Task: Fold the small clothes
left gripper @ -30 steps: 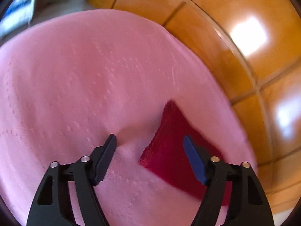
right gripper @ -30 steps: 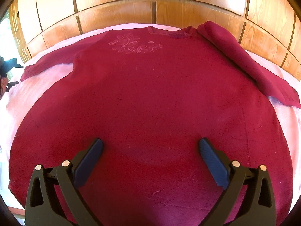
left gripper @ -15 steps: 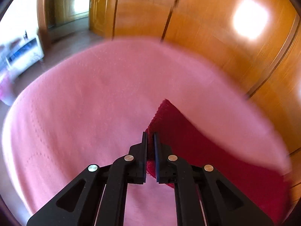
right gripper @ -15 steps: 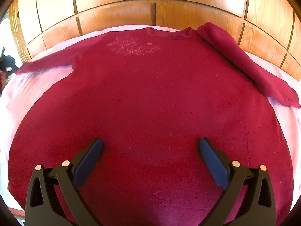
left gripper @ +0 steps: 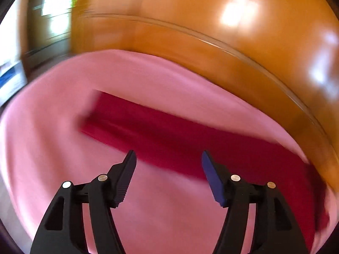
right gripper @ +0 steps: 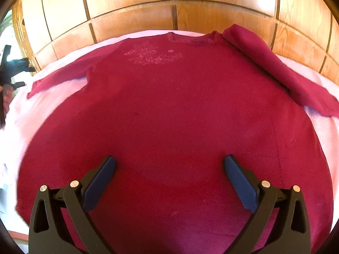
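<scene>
I judge folding barely begun: the sweater [right gripper: 169,110] lies flat on the pink sheet [left gripper: 148,211], both sleeves out, nothing folded, my left gripper [left gripper: 168,173] opening with nothing between its jaws, my right gripper [right gripper: 169,180] spread, empty, above the hem.

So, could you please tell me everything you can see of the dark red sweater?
The dark red sweater lies flat, front up, on a pink bedspread beside wood panelling. It looks like soft, slightly fuzzy knit. A round neckline sits at the far edge, with pale pink floral embroidery just below it. One sleeve stretches straight out at the left of the view; the other sleeve lies angled along the body's right side. No gripper is holding it.
</scene>
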`<state>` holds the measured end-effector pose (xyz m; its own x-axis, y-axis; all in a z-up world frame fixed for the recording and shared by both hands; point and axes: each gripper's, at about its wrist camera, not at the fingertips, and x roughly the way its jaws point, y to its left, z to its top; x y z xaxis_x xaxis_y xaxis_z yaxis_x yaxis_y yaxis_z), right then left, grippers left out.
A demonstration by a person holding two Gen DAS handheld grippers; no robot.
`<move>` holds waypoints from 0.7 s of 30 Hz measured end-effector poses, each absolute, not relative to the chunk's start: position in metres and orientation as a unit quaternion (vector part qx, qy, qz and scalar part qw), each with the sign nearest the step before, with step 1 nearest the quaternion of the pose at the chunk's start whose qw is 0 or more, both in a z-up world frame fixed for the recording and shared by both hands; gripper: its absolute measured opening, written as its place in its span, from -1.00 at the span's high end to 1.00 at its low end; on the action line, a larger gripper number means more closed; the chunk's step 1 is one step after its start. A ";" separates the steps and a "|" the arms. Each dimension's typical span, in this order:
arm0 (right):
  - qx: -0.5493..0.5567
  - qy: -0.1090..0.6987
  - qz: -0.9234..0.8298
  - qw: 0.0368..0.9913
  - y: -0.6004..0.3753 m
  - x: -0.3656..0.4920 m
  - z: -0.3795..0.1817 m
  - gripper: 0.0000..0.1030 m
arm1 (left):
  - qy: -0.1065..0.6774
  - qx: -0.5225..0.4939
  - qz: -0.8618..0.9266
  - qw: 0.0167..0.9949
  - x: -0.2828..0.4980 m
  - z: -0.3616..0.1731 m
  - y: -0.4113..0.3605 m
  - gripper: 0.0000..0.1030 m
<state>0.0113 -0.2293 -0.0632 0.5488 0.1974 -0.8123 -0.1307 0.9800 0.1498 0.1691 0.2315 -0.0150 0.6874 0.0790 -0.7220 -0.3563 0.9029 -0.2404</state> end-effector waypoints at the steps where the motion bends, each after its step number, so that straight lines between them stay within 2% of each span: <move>1: 0.052 0.464 0.093 0.879 -0.238 0.010 -0.057 -0.91 | 0.383 -0.174 0.076 0.904 0.163 -0.016 0.197 -0.23; 6: 0.166 0.433 0.029 0.885 -0.330 -0.003 -0.030 -0.67 | 0.400 -0.122 -0.064 0.906 0.136 -0.028 0.069 -0.23; 8: 0.223 0.419 -0.016 0.880 -0.386 -0.008 -0.027 -0.65 | 0.400 -0.066 -0.104 0.908 0.125 -0.037 0.017 -0.23; 10: 0.273 0.407 -0.077 0.868 -0.450 -0.009 -0.029 -0.42 | 0.399 -0.019 -0.128 0.908 0.117 -0.049 -0.014 -0.23; 13: 0.342 0.388 -0.140 0.844 -0.531 -0.003 -0.039 -0.16 | 0.425 -0.001 -0.146 0.893 0.124 -0.073 -0.032 -0.25; 15: 0.388 0.375 -0.175 0.824 -0.581 0.010 -0.050 -0.06 | 0.424 -0.005 -0.139 0.895 0.126 -0.084 -0.032 -0.35; 21: 0.471 0.337 -0.231 0.782 -0.662 0.057 -0.077 -0.06 | 0.416 -0.007 -0.155 0.896 0.127 -0.087 -0.033 -0.57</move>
